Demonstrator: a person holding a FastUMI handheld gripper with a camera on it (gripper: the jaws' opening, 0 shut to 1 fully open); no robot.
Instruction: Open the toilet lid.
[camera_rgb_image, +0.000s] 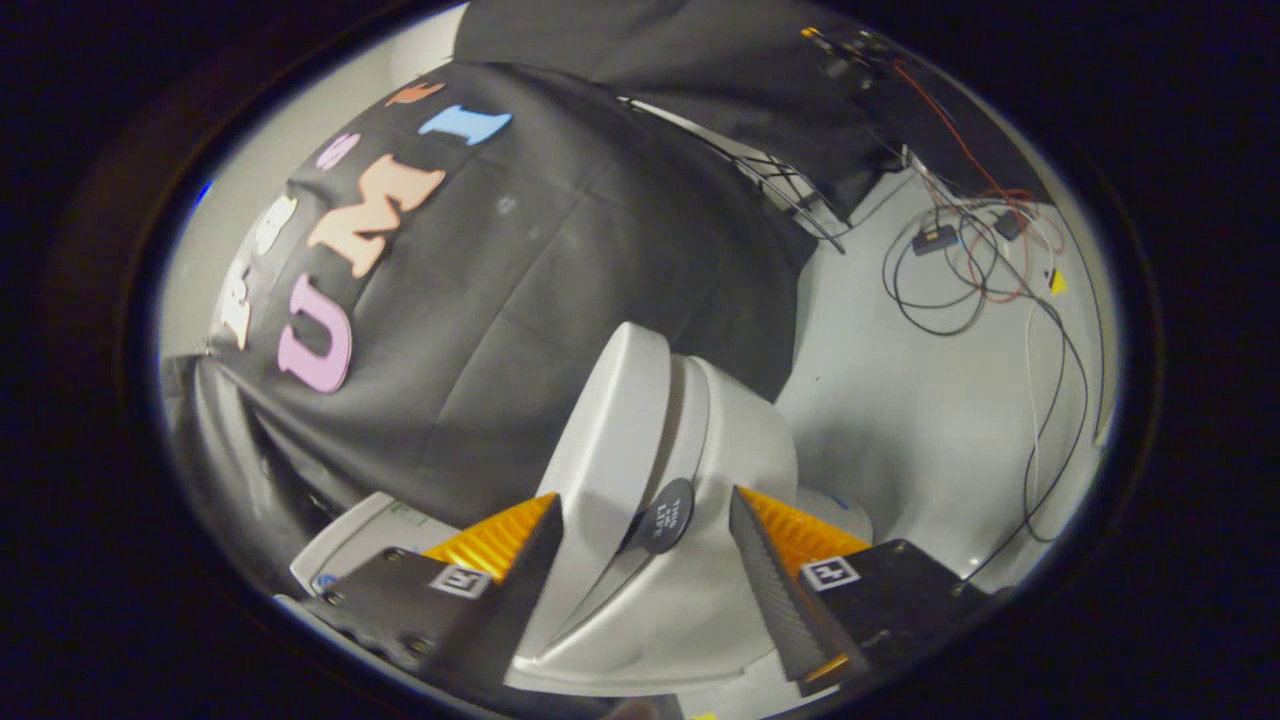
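Since the toilet lid (610, 420) looks stiff, smooth and hinged, the wide-open gripper (645, 530) should take its front rim.

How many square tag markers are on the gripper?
2: one marker on the finger beside the toilet lid, the other marker on the opposite finger. The open gripper straddles the lid; others may be hidden.

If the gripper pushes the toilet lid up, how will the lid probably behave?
The toilet lid looks like stiff, glossy plastic, so it likely swings as one rigid piece and may slip against the fingers. The open gripper straddles its edge near a round black tab.
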